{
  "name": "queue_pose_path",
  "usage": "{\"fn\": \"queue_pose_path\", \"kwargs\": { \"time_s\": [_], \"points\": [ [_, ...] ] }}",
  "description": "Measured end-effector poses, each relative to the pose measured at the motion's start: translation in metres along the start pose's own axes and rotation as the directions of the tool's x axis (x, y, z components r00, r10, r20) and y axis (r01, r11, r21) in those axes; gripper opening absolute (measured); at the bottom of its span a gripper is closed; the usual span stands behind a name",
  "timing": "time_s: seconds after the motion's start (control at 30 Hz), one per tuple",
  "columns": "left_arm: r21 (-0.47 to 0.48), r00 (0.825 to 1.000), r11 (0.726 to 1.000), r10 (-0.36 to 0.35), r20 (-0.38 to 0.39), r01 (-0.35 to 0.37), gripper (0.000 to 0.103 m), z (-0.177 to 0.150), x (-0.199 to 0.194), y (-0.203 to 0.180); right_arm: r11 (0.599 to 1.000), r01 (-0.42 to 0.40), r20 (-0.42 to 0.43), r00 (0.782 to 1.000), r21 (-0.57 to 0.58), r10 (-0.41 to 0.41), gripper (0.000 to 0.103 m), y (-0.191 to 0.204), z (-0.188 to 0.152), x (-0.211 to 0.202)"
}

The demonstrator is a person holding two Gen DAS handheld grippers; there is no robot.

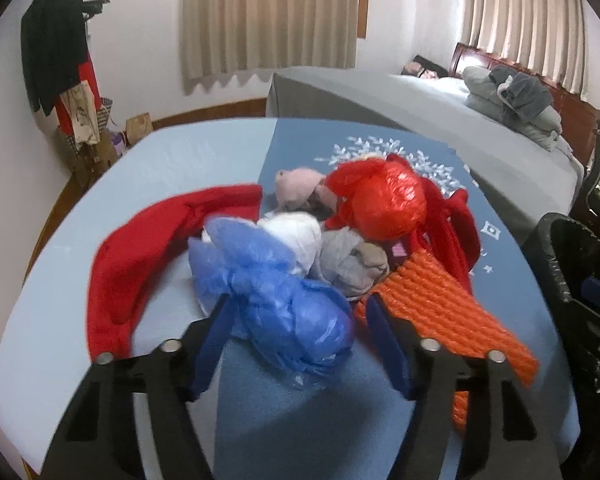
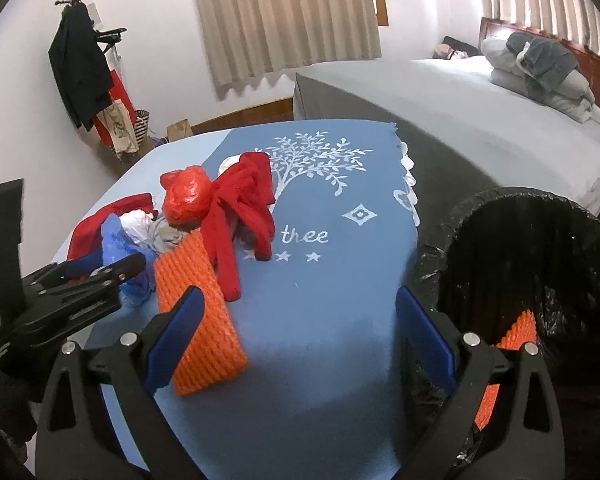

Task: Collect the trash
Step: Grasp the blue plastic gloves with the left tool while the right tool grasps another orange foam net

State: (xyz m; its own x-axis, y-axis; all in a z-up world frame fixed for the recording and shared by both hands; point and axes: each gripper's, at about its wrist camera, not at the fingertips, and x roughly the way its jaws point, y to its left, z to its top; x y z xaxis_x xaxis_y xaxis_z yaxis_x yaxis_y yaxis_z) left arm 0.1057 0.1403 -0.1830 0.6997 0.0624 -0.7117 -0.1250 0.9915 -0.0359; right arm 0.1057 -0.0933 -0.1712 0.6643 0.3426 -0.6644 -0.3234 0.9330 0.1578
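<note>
Left wrist view: left gripper (image 1: 296, 320) half open around the blue plastic bag (image 1: 276, 300) near the table's (image 1: 60, 272) front edge, pad contact unclear. Right wrist view: right gripper (image 2: 300, 332) wide open, empty, beside the orange foam net (image 2: 198, 316); bin (image 2: 540, 264) off the right edge.

The blue plastic bag (image 1: 284, 304) is smeared by blur, so whether the left gripper (image 1: 296, 308) presses it cannot be told. In the bin (image 2: 540, 216), 1 orange foam net (image 2: 516, 332) sits half hidden behind the right gripper's finger (its lower part only glimpsed). The bin's right side runs off frame.
</note>
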Motion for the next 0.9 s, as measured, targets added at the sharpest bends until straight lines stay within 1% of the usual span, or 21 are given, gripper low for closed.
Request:
{"fn": "queue_pose_path", "kwargs": {
  "time_s": [0.03, 0.17, 0.3, 0.47, 0.6, 0.67, 0.8, 0.87, 0.9],
  "points": [
    [-0.004, 1.0, 1.0, 0.001, -0.009, -0.001, 0.055, -0.001, 0.002, 0.001, 1.0, -0.003, -0.001, 1.0, -0.003, 0.003, 0.094, 0.001, -0.001, 0.0],
    [-0.009, 1.0, 1.0, -0.006, -0.008, 0.006, 0.047, -0.002, -0.001, 0.004, 1.0, -0.016, -0.008, 1.0, -0.012, 0.016, 0.094, 0.005, -0.001, 0.002],
    [-0.031, 1.0, 0.999, -0.016, 0.0, 0.016, 0.045, -0.005, -0.014, 0.01, 0.999, -0.03, -0.012, 0.999, -0.024, 0.03, 0.094, 0.011, -0.003, 0.004],
    [-0.021, 1.0, 1.0, -0.021, 0.015, 0.021, 0.045, -0.011, -0.033, 0.016, 0.998, -0.041, -0.017, 0.999, -0.037, 0.041, 0.093, 0.018, -0.005, 0.006],
    [-0.013, 1.0, 1.0, -0.014, 0.009, 0.014, 0.045, -0.018, -0.037, 0.018, 0.997, -0.06, -0.042, 0.997, -0.044, 0.058, 0.084, 0.025, -0.009, 0.014],
    [-0.02, 1.0, 1.0, -0.012, 0.004, 0.012, 0.045, -0.019, -0.037, 0.018, 0.997, -0.065, -0.056, 0.996, -0.05, 0.062, 0.083, 0.028, -0.011, 0.02],
    [-0.02, 1.0, 1.0, -0.011, 0.012, 0.011, 0.045, -0.02, -0.039, 0.019, 0.995, -0.077, -0.087, 0.994, -0.062, 0.071, 0.077, 0.035, -0.017, 0.03],
    [-0.021, 1.0, 1.0, -0.01, 0.016, 0.01, 0.045, -0.019, -0.04, 0.02, 0.995, -0.081, -0.112, 0.991, -0.063, 0.074, 0.072, 0.037, -0.02, 0.037],
    [-0.023, 1.0, 1.0, -0.01, 0.017, 0.01, 0.045, -0.019, -0.04, 0.021, 0.994, -0.089, -0.129, 0.988, -0.061, 0.08, 0.066, 0.038, -0.022, 0.04]
  ]
}}
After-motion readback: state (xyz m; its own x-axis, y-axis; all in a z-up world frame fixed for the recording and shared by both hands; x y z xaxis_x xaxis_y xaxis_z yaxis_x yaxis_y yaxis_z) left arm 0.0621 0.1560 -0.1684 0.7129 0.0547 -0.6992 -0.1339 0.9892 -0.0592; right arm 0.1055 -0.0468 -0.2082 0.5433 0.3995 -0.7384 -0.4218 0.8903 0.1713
